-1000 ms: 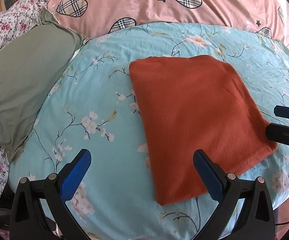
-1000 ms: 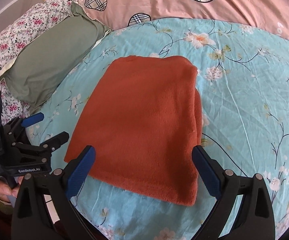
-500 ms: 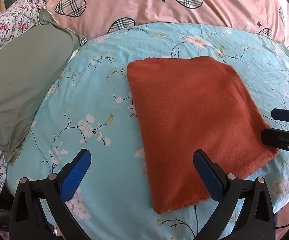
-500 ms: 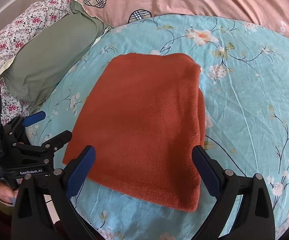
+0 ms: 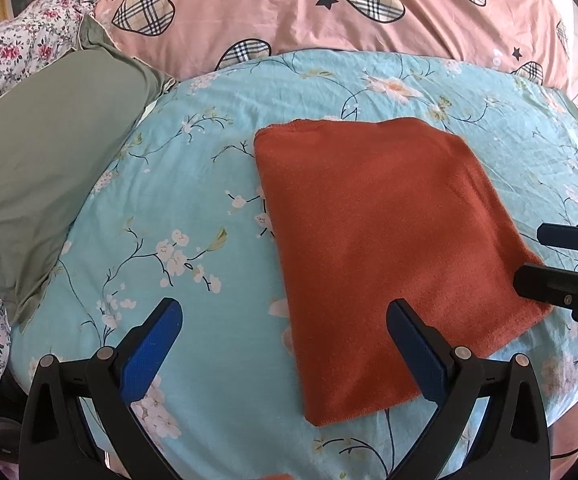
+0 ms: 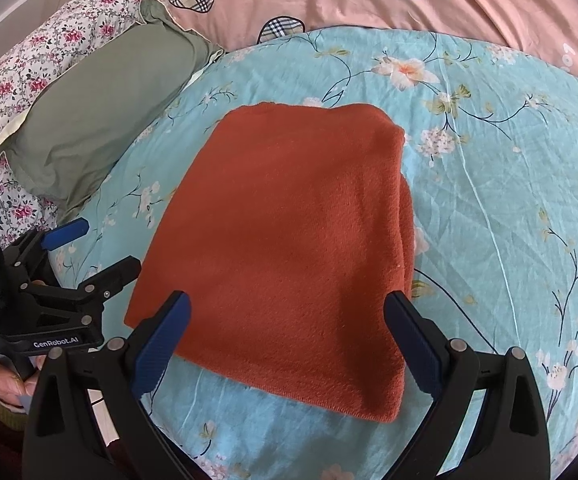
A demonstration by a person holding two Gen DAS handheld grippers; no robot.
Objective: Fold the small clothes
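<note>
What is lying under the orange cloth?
The orange cloth lies folded on the blue flowered sheet. Its own lower layers show at the right edge. Anything between them is covered.

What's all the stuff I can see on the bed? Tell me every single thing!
Folded cloth: one, rust-orange, flat on the middle of the blue cover.
Floral cover: one, light blue with white blossoms, under the cloth.
Pillow: one, olive green, left of the blue cover.
Pink bedding: one, pink with plaid hearts and stars, behind the blue cover.
Flowered bedding: one, white with red roses, far left.
Left gripper: one, black with blue pads, jaws open, over the cloth's near left edge.
Right gripper: one, black with blue pads, jaws open, over the cloth's near edge.
</note>
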